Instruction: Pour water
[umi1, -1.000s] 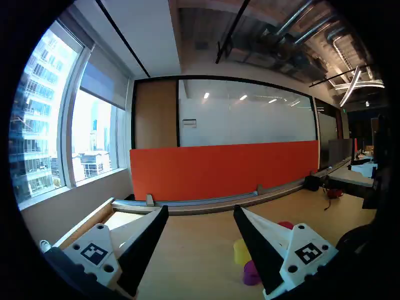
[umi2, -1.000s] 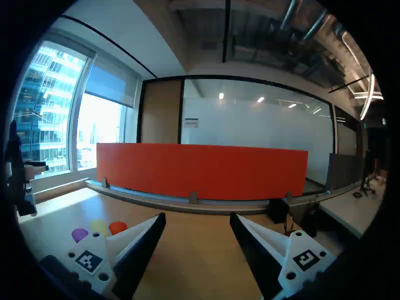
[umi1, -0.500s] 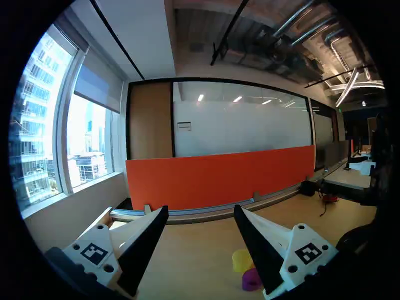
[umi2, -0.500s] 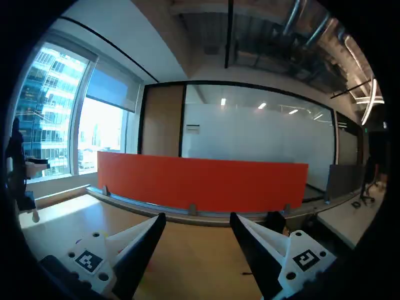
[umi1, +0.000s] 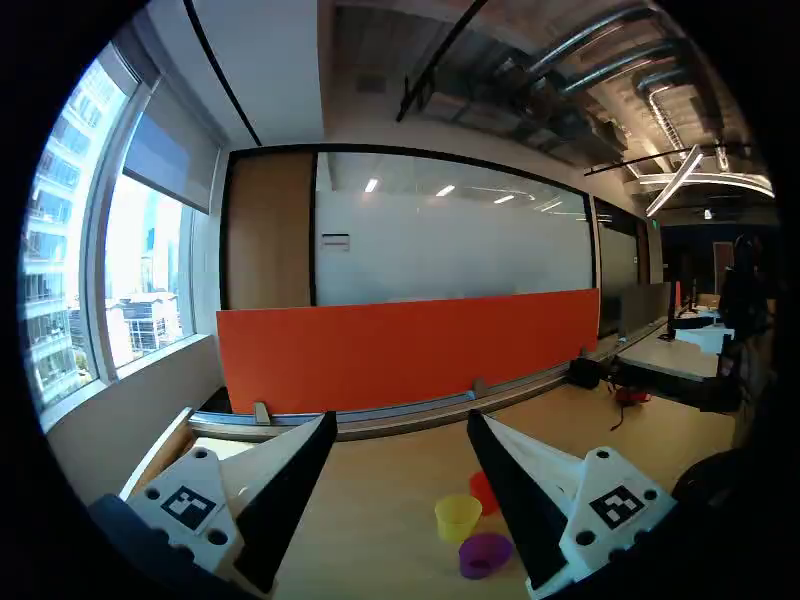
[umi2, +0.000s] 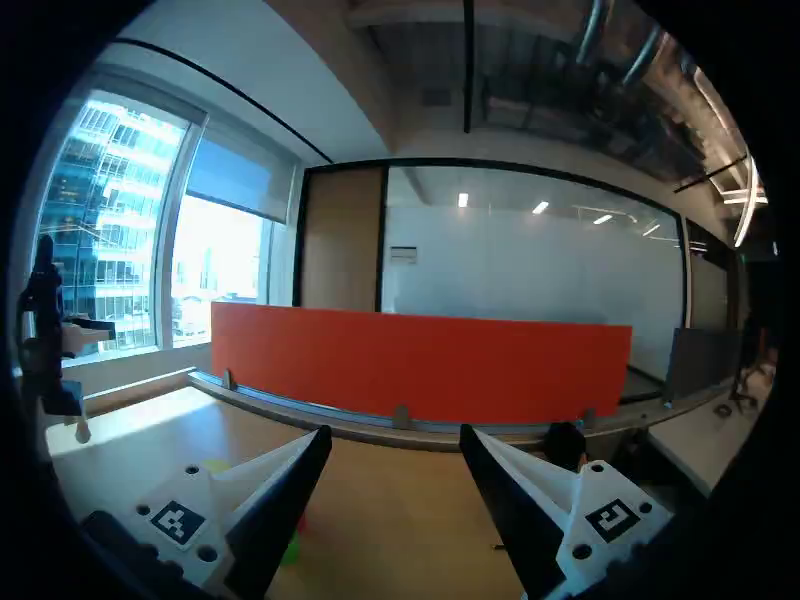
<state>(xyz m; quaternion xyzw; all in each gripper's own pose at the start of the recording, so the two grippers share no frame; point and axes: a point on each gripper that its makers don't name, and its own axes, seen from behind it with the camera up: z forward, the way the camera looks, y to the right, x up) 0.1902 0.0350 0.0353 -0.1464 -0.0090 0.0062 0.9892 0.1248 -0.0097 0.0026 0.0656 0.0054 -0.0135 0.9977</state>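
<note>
Yellow cup (umi1: 457, 517), purple cup (umi1: 485, 553), red cup (umi1: 481, 489), orange partition (umi1: 400, 350), tan desk (umi1: 380, 520).

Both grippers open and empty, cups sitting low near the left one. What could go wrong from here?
1. The yellow cup, purple cup and red cup stand close together on the desk; closing on one could tip a neighbour.
2. The red cup is partly hidden behind a finger of the left gripper, so its position is easy to misjudge.

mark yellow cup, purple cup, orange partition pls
yellow cup (umi1: 457, 518), left gripper view, on its outer side wall.
purple cup (umi1: 485, 556), left gripper view, at the front of its rim.
orange partition (umi1: 400, 350), left gripper view, middle of its front face.
</note>
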